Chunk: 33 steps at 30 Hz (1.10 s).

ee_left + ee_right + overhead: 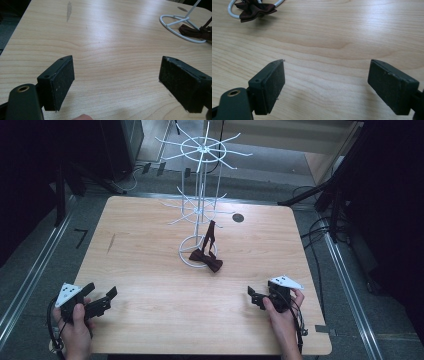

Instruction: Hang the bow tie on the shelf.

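The bow tie (206, 258) is seen draped on the white rack (200, 210), well ahead of both wide-open, empty grippers, nearer the right gripper (256, 298) than the left gripper (102, 298).

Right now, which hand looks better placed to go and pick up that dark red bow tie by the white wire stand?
Probably the right gripper. The bow tie lies on the stand's base ring, a bit right of the table's middle, so the right one seems slightly closer than the left gripper. Both are open and empty.

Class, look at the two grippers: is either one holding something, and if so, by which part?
Nothing is held. The left gripper and right gripper both stand open over bare table, apart from the dark red bow tie.
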Available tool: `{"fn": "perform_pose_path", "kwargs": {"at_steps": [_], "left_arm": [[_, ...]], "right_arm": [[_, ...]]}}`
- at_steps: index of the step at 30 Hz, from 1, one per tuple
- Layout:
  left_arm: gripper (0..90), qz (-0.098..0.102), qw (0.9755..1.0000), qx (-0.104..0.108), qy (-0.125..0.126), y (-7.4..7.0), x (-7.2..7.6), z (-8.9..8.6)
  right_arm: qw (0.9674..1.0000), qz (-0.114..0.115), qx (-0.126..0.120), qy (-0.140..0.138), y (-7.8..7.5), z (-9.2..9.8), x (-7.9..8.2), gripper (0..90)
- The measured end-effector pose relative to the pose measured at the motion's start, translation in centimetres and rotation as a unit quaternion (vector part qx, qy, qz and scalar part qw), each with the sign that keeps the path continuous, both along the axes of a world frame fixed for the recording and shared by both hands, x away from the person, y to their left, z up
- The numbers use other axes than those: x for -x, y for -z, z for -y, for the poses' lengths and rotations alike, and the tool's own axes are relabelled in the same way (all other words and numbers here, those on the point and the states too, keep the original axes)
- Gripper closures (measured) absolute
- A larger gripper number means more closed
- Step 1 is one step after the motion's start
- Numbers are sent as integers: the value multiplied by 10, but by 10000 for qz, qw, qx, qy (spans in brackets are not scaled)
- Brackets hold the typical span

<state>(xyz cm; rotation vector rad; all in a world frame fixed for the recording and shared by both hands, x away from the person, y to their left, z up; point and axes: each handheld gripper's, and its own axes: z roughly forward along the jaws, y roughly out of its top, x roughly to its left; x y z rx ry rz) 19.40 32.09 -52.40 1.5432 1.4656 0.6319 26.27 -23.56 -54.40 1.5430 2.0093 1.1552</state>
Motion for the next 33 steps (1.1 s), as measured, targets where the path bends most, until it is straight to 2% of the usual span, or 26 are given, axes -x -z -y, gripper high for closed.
{"fn": "perform_pose_path", "kwargs": {"at_steps": [12,21,33], "left_arm": [[138,-4,10000,-11,1,0,0,0],[138,-8,10000,-12,6,0,0,0],[138,-6,10000,-18,8,0,0,0]], "right_arm": [[9999,24,19,153,1,24,9,144],[9992,-28,-4,395,3,45,15,144],[9981,-23,83,616,4,75,25,144]]}}
